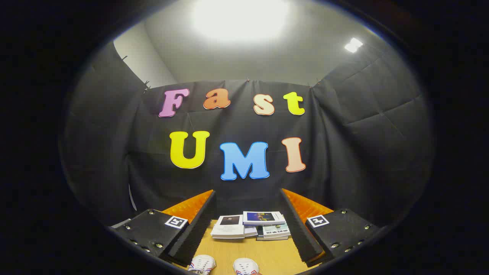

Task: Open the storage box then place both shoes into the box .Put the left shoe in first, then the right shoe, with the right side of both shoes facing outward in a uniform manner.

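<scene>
While jaws gape, books [248,226] lie beyond 2 shoes [223,264].

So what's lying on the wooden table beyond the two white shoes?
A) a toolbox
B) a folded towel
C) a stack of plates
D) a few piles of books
D: past the white shoes, piles of books lie on the wooden table, seen between the open gripper fingers.

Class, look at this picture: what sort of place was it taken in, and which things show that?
Probably a staged recording booth: black cloth wall, wooden table with stacked books and two white shoes, and the open gripper held above.
</scene>
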The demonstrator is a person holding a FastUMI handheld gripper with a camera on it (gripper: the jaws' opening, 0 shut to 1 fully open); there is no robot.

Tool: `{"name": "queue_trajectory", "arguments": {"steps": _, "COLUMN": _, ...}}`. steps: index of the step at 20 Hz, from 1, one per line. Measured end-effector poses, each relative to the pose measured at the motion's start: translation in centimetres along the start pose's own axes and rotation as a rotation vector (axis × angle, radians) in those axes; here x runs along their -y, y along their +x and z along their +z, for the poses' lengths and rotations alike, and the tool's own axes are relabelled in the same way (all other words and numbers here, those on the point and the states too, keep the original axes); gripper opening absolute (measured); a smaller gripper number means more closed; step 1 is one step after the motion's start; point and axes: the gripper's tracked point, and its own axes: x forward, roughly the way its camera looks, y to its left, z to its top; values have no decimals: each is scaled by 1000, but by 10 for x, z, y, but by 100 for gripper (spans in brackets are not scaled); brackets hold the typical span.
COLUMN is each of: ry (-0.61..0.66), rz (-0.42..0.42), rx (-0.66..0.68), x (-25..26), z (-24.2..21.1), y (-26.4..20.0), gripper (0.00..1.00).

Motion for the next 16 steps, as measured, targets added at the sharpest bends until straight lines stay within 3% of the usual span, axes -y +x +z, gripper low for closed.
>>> {"name": "queue_trajectory", "arguments": {"steps": 16, "ry": -26, "rz": 33, "rx": -34, "x": -7, "z": -17, "y": -13, "gripper": 98}}
